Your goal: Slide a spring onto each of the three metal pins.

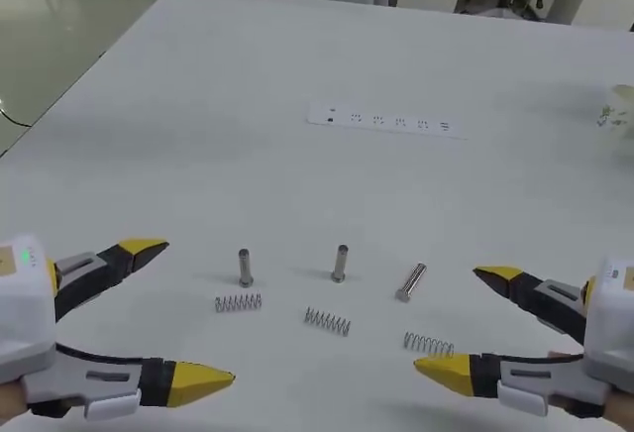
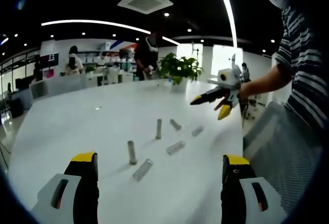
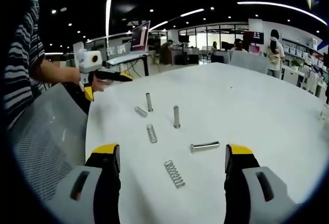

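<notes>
Three metal pins stand in a row on the white table: the left pin (image 1: 245,267) and the middle pin (image 1: 340,264) are upright, the right pin (image 1: 411,281) lies on its side. Just in front of each lies a spring: left spring (image 1: 238,302), middle spring (image 1: 327,321), right spring (image 1: 428,344). My left gripper (image 1: 183,313) hovers at the lower left, open and holding nothing. My right gripper (image 1: 466,323) hovers at the lower right, open too, with the fallen pin (image 3: 204,146) and a spring (image 3: 174,173) lying ahead of it. From the left gripper view the nearest pin (image 2: 132,152) and spring (image 2: 142,169) lie ahead.
A white power strip (image 1: 381,120) lies flat farther back on the table (image 1: 198,135). A small pale object (image 1: 616,113) sits at the right edge. The person's striped sleeve (image 2: 300,54) is beside the table. Other people and a potted plant (image 2: 177,70) are in the room behind.
</notes>
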Motion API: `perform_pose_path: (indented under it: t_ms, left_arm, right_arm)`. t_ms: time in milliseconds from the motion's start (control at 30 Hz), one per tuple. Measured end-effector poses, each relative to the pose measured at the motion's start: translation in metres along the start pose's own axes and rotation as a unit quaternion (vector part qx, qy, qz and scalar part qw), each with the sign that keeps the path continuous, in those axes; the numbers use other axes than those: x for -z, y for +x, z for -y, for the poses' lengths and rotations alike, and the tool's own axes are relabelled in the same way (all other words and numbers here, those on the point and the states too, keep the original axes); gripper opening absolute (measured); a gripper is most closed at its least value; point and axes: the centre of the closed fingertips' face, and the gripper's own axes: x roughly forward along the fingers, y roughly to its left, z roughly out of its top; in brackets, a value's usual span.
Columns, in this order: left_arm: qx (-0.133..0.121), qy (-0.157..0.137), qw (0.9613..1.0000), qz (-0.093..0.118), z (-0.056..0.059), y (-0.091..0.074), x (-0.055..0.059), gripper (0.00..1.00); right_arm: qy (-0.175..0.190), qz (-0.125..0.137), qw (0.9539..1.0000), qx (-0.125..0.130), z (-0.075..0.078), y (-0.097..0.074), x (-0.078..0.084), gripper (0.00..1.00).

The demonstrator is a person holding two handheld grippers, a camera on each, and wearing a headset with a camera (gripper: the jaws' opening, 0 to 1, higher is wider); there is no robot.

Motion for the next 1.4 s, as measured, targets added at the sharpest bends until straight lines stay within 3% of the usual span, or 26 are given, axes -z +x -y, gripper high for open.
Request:
perform_pose_path:
  t_ms: [333, 400, 600, 933, 1167, 1333, 1400]
  left_arm:
    - [-0.003, -0.003, 1.0, 0.0, -0.002, -0.002, 0.0, 0.98]
    - [-0.004, -0.003, 1.0, 0.001, -0.002, -0.002, 0.0, 0.98]
    - [-0.004, -0.002, 1.0, -0.001, -0.002, -0.002, 0.0, 0.98]
    - [-0.004, -0.001, 1.0, -0.004, -0.003, -0.002, 0.001, 0.98]
    - [-0.002, 0.004, 0.9998, -0.018, -0.003, -0.002, 0.006, 0.98]
    - [-0.003, 0.004, 0.9998, -0.018, -0.003, -0.003, 0.004, 0.98]
    - [-0.005, 0.004, 0.9998, -0.017, -0.004, -0.003, 0.004, 0.98]
  right_arm:
    - [0.02, -0.012, 0.9997, -0.001, 0.005, 0.002, -0.001, 0.74]
    - [0.014, -0.03, 0.9995, 0.003, 0.008, 0.003, 0.004, 0.74]
    - [0.014, -0.045, 0.9989, 0.004, 0.011, 0.006, 0.005, 0.67]
    - [0.057, -0.061, 0.9963, 0.023, 0.026, 0.009, 0.002, 0.55]
    - [0.114, -0.067, 0.9902, 0.042, 0.043, 0.012, 0.002, 0.47]
    - [0.163, -0.063, 0.9831, 0.056, 0.05, 0.014, -0.002, 0.44]
    - [0.188, -0.065, 0.9781, 0.062, 0.053, 0.016, -0.002, 0.43]
